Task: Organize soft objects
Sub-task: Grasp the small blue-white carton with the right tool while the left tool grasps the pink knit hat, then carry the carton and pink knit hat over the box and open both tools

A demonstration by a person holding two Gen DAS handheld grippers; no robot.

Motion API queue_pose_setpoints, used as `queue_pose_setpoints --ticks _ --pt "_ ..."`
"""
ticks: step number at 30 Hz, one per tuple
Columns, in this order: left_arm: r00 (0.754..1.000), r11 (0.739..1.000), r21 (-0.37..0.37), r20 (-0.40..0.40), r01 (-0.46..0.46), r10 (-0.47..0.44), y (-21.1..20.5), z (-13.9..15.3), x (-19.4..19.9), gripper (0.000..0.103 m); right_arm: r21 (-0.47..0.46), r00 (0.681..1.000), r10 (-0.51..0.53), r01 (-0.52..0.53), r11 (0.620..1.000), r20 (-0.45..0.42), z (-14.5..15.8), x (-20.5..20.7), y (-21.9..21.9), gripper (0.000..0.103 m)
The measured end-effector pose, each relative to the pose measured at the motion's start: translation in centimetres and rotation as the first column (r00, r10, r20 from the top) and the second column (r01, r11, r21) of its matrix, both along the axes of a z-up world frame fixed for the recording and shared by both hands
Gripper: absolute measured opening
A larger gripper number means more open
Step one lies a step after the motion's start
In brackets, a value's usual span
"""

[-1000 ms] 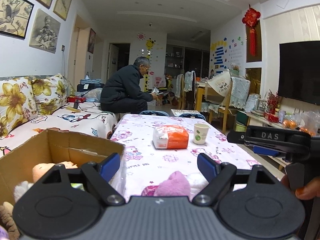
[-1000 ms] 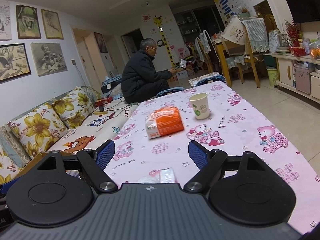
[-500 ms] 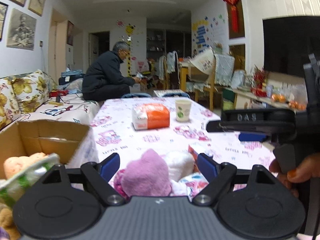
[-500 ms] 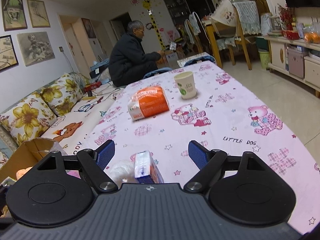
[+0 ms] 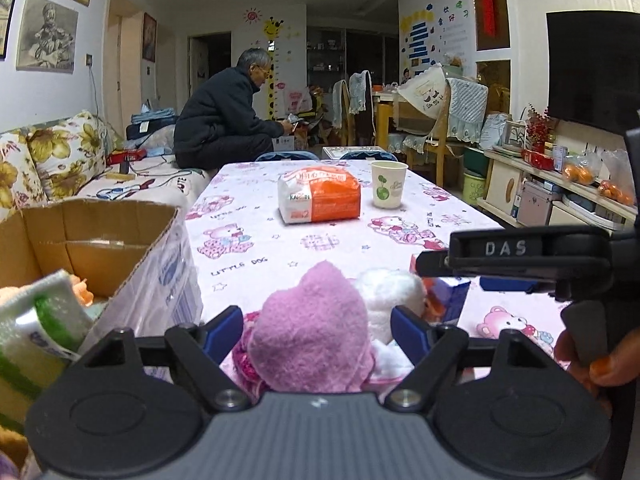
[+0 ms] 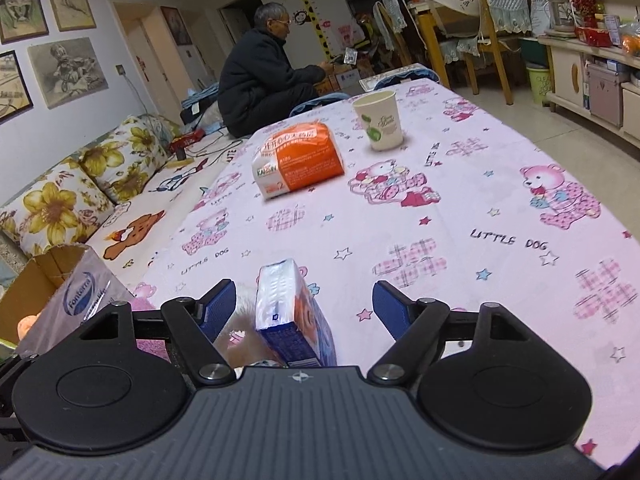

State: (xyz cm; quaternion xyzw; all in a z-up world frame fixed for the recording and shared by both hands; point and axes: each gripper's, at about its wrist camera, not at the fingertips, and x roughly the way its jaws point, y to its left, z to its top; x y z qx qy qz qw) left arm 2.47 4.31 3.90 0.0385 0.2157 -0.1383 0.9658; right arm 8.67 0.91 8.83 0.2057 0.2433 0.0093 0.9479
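The left gripper (image 5: 318,330), black with blue pads, reaches over the near edge of the table with its jaws apart and just now narrowing; the pink fleece plush toy (image 5: 316,332) sits between the fingers, though whether the pads press on it cannot be told. A white fluffy plush (image 5: 390,292) leans against the pink one on its right side. The right gripper (image 6: 304,306) stands with its jaws wide, also just narrowing, and a small blue and orange tissue packet (image 6: 292,312) stands upright between them, clear of both pads.

From the left wrist view the right tool crosses the frame just beyond the white plush, with part of a hand (image 5: 604,360) on its handle. A brown cardboard box (image 5: 100,240) sits open at the table's left edge, holding a peach soft toy and a green and white cloth.

Farther along the pink cartoon-print tablecloth (image 6: 460,216) lie an orange and white soft tissue pack (image 6: 298,158) and a white paper cup (image 6: 378,124) with a green print, well apart from both tools. A person in a dark jacket (image 6: 264,80) sits beyond the far end, beside a sofa with yellow flowered cushions (image 6: 60,200).
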Motion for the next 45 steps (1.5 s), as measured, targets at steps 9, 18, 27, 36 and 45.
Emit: queue_pose_setpoints --ticks 9,18,27,36,45 --pt "0.999 1.000 -0.018 -0.038 0.000 -0.001 0.0 -0.5 1.0 0.066 -0.038 1.000 0.000 -0.001 0.999 -0.012 -0.4 0.4 -0.1 0.074" --pt "0.999 1.000 -0.010 -0.039 0.004 -0.004 -0.3 -0.5 0.9 0.053 -0.049 1.000 0.005 -0.006 0.999 -0.024 -0.6 0.7 -0.4 0.055" --pt "1.000 1.000 -0.009 -0.030 0.000 -0.001 -0.3 -0.3 0.7 0.048 -0.076 1.000 0.007 -0.009 0.997 -0.024 -0.5 0.5 -0.8 0.034" --pt "1.000 0.999 -0.025 -0.004 0.023 -0.023 -0.3 0.3 0.0 0.045 -0.099 1.000 -0.013 0.012 0.995 -0.014 -0.1 0.1 -0.9 0.032" --pt "0.999 0.998 -0.049 0.031 0.042 -0.040 0.3 0.9 -0.8 0.045 -0.135 1.000 -0.006 0.008 0.991 0.012 0.1 -0.5 -0.7 0.032"
